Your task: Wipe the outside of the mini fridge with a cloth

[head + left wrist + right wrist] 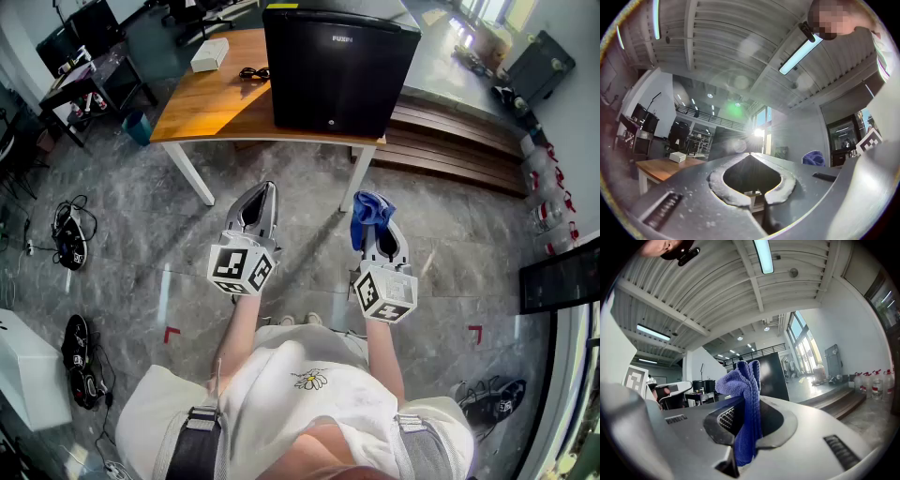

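Note:
The black mini fridge (339, 64) stands on the right end of a wooden table (208, 103), ahead of me; it also shows as a dark block (776, 376) in the right gripper view. My right gripper (373, 223) is shut on a blue cloth (369, 214), whose bunched top (743, 380) sticks up between the jaws. My left gripper (262, 199) is held beside it, shut and empty, jaws meeting at the tip (750, 154). Both grippers hang over the floor, well short of the fridge.
A white box (209, 54) and dark glasses (253, 73) lie on the table left of the fridge. Wooden steps (450, 145) run behind at the right. Shoes (71, 236) and cables lie on the floor at the left; a blue bin (137, 127) stands by the table.

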